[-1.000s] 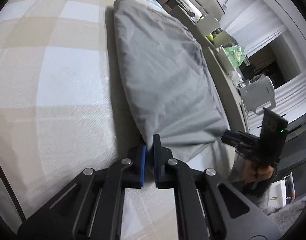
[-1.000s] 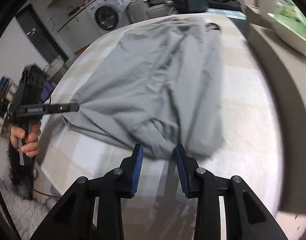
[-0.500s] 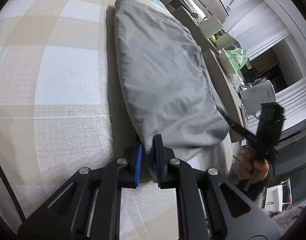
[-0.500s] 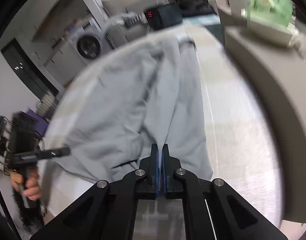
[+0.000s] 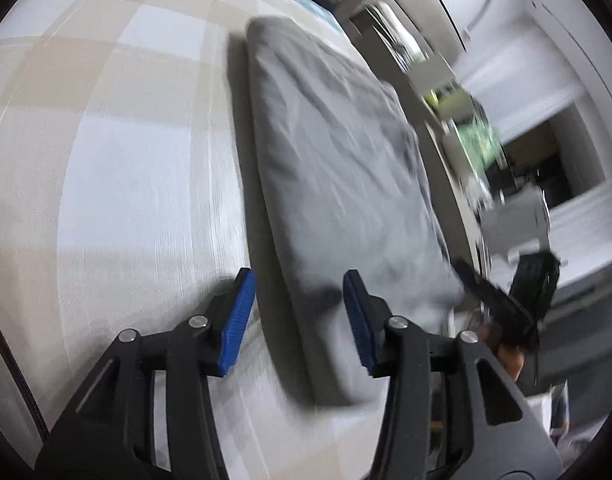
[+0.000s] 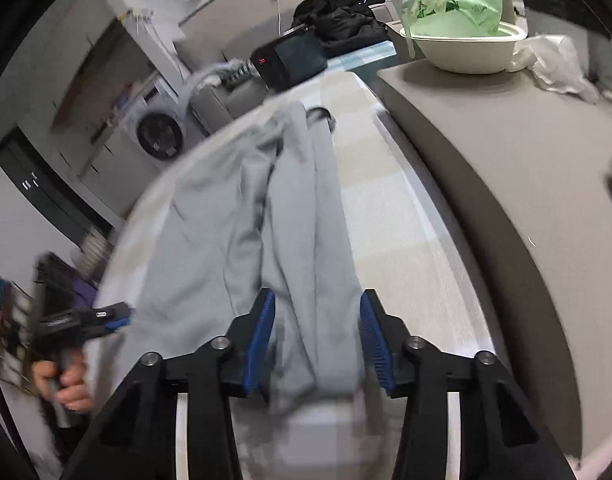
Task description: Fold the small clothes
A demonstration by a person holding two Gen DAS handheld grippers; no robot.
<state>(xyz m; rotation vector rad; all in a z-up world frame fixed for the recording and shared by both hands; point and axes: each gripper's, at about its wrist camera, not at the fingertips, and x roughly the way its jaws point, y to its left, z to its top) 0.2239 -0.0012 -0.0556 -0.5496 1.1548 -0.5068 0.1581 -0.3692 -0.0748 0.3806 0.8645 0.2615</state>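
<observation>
- The grey garment (image 5: pixel 337 184) lies lengthwise on the checked beige-and-white cover (image 5: pixel 118 168) of the table, folded into a long narrow band; the right wrist view shows it as two or three overlapping lengthwise layers (image 6: pixel 302 216)
- The left gripper (image 5: pixel 300 312) has its jaws opening; the near corner of the garment sits between the blue pads (image 5: pixel 238 316), but neither pad presses on it, so it has hold of nothing
- The right gripper (image 6: pixel 315 336) is likewise opening; the near end of the folded band runs between its pads (image 6: pixel 260 340), lying slack on the table, and the pads stand clear of the cloth on both sides
- In the right wrist view the left gripper shows at the far left, carried in a hand (image 6: pixel 66 380), just beside the garment's other near corner
- My reading: a lengthwise fold is just being let go, and both tongs are releasing the near edge
- The next move most likely calls for a crosswise fold: grip the two near corners again, or the far end near the dark heater-like box (image 6: pixel 294 60), and bring one end over the other
- That needs both pads to catch all layers at once, or the band may slide apart
- Both views are blurred, so the exact edge of the cloth near the pads is hard to tell
</observation>
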